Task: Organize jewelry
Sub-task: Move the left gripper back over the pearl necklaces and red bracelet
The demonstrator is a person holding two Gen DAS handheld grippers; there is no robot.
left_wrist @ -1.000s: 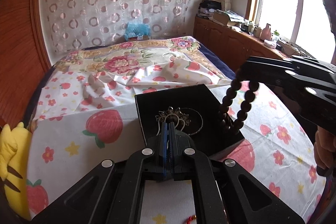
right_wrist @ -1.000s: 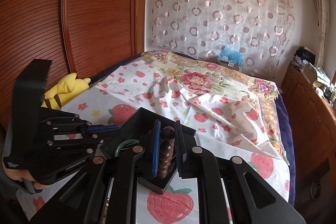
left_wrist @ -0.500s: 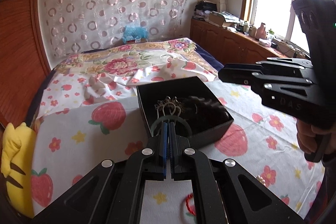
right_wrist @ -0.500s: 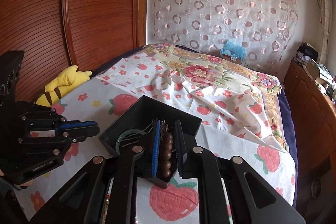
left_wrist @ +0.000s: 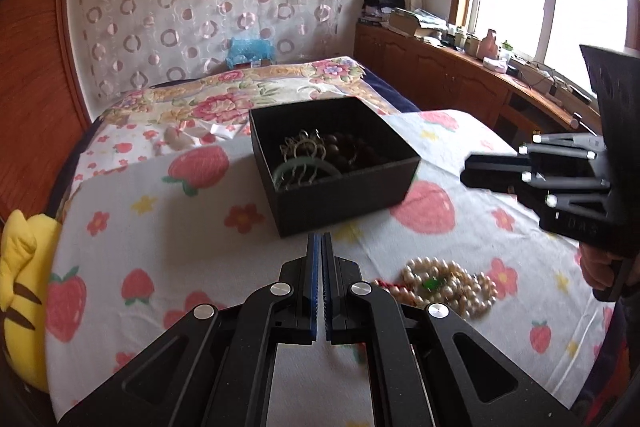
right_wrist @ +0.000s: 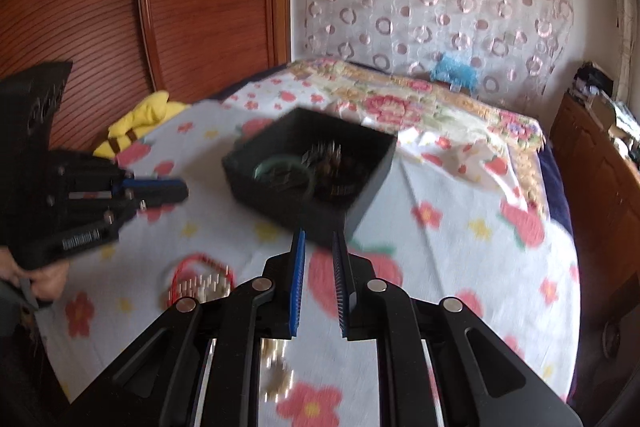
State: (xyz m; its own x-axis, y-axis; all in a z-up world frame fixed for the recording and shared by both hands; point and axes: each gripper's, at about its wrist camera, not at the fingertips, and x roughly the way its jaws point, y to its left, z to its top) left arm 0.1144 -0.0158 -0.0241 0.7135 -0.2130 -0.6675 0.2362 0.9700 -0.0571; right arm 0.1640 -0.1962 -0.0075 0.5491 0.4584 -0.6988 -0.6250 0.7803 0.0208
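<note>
The black box [left_wrist: 334, 163] sits open on the bed [left_wrist: 192, 239], toward its middle, on the strawberry-print sheet. Inside I note a green bangle [left_wrist: 308, 169], a pale metal hair comb [left_wrist: 302, 147] and a dark wooden bead bracelet [left_wrist: 348, 149] piled together; in the right wrist view the contents are blurred. A pearl strand [left_wrist: 450, 285] with a green bead lies on the sheet nearer the bed's front edge, a red cord [left_wrist: 390, 285] touching it. My left hand-held gripper [left_wrist: 320, 247] hangs just short of the box, jaws pressed together on nothing. My right hand-held gripper [right_wrist: 319, 247] is held above the sheet, jaws spread and empty. A yellow plush toy [left_wrist: 22, 291] rests at the bed's left edge, well apart from the box.
</note>
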